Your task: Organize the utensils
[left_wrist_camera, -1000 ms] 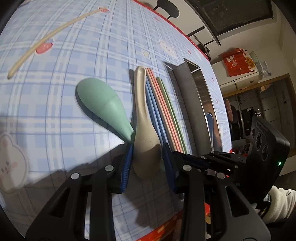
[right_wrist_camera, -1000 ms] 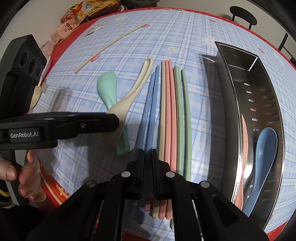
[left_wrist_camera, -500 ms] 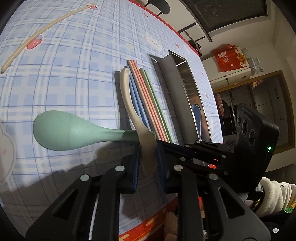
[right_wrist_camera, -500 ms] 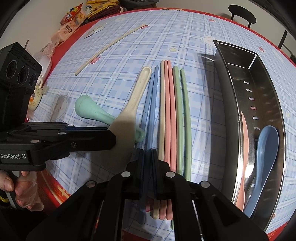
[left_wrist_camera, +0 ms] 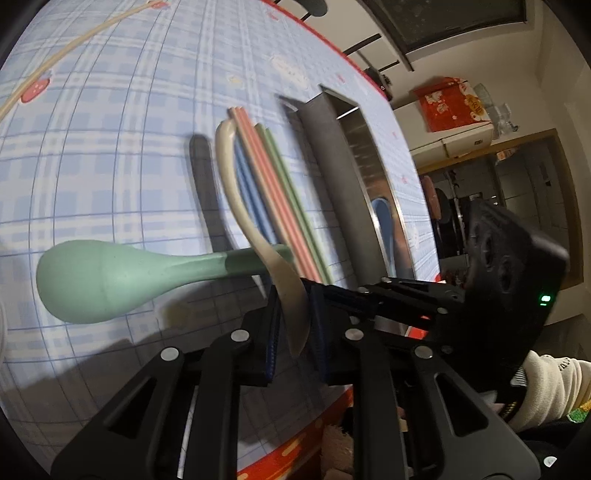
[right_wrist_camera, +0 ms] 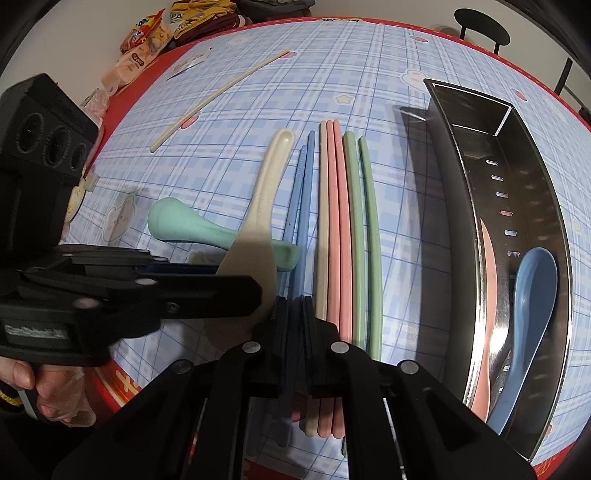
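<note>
The left gripper point(left_wrist_camera: 293, 317) pinches the bowl of a cream spoon point(left_wrist_camera: 236, 206), its jaws having just closed on it; the handle slants up and away from the jaws, over a green spoon point(left_wrist_camera: 110, 280) that lies crosswise just ahead of them on the tabletop point(left_wrist_camera: 110, 147).

The right gripper point(right_wrist_camera: 293, 325) has its jaws nearly together on the near ends of two blue chopsticks point(right_wrist_camera: 304, 206), which run straight ahead from the jaws.

Only the right wrist view shows the full row beside that pair: a cream chopstick point(right_wrist_camera: 322, 221), two pink chopsticks point(right_wrist_camera: 338, 221) and two green chopsticks point(right_wrist_camera: 360, 221), all just right of the jaws. It also looks into the steel tray point(right_wrist_camera: 546, 206) further right, where a blue spoon point(right_wrist_camera: 528, 295) and a pink spoon point(right_wrist_camera: 485, 295) lie, and it catches the left gripper from the side with the cream spoon's bowl in its jaws and a hand point(right_wrist_camera: 40, 384) on its grip.

A lone cream chopstick point(right_wrist_camera: 218, 99) lies far ahead and to the left.

Only the left wrist view shows the room beyond the tray: a red box point(left_wrist_camera: 454, 103) on a pale cabinet, a dark doorway, and a cream sleeve point(left_wrist_camera: 546, 387) behind the right gripper.

The tabletop wears a blue plaid cloth with cartoon prints and a red edge; snack packets point(right_wrist_camera: 147, 48) sit at its far left corner and a dark chair point(right_wrist_camera: 480, 26) stands beyond.
</note>
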Action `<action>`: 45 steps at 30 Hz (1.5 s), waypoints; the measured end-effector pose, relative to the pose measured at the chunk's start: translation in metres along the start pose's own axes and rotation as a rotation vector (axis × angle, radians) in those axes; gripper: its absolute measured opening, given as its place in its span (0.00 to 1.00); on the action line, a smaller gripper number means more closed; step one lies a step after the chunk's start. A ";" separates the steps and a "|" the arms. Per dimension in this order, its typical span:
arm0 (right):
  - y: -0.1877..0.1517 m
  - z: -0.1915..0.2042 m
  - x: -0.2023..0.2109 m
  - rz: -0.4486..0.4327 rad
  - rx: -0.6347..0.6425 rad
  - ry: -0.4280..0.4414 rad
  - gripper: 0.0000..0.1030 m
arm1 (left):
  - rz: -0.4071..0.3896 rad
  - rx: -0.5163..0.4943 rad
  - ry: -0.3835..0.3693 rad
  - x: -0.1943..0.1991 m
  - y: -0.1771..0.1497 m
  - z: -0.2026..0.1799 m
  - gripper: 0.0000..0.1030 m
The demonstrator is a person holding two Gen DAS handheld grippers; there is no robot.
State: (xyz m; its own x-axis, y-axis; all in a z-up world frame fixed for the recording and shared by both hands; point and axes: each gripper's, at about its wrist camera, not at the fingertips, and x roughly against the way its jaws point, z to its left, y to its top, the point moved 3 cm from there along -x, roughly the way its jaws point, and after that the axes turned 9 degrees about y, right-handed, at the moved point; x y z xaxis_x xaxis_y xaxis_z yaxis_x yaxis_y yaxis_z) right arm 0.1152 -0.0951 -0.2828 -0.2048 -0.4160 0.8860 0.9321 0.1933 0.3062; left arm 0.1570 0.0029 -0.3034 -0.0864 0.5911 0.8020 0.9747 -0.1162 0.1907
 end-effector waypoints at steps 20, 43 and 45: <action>-0.002 0.019 -0.007 0.017 0.144 -0.105 0.07 | -0.095 0.021 0.146 0.037 -0.031 0.019 0.14; -0.018 -0.003 0.028 -0.066 -0.031 0.075 0.06 | -0.137 -0.035 0.258 0.074 -0.051 -0.004 0.11; -0.021 -0.004 0.031 -0.069 -0.036 0.088 0.06 | -0.130 -0.027 0.257 0.071 -0.054 -0.007 0.11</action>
State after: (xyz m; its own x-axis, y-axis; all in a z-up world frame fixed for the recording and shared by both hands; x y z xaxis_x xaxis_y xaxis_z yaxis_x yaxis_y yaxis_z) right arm 0.0904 -0.1160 -0.2634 -0.2437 -0.5039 0.8287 0.9272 0.1296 0.3515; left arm 0.0973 0.0460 -0.2528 -0.2630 0.3808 0.8864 0.9466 -0.0757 0.3134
